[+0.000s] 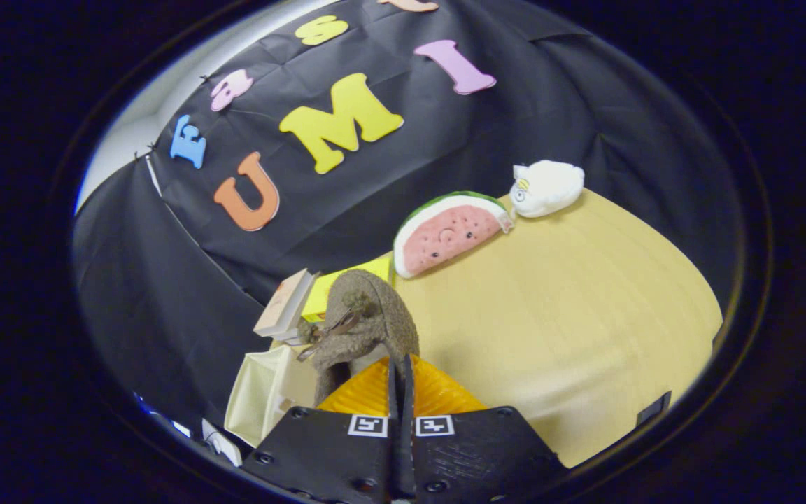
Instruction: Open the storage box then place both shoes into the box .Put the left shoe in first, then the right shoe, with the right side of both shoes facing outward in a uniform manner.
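Observation:
A brown fuzzy shoe (pixel 368 318) with a small bow on it hangs tilted just ahead of my gripper (pixel 400 381), lifted above the table. The two orange fingers (pixel 438 395) are pressed together on the shoe's rear edge, with barely a slit between them. Below and to the left of the shoe stands the cream storage box (pixel 261 393), of which I see a pale wall and part of the opening. The held shoe hides part of the box. I cannot tell which shoe of the pair this is.
Behind the box lean a pale book (pixel 284 304) and a yellow book (pixel 336 287). A watermelon-slice plush (pixel 448 234) and a white plush (pixel 546 187) lie at the back of the tan wooden table (pixel 571 322). To the right of the fingers the tabletop stretches wide.

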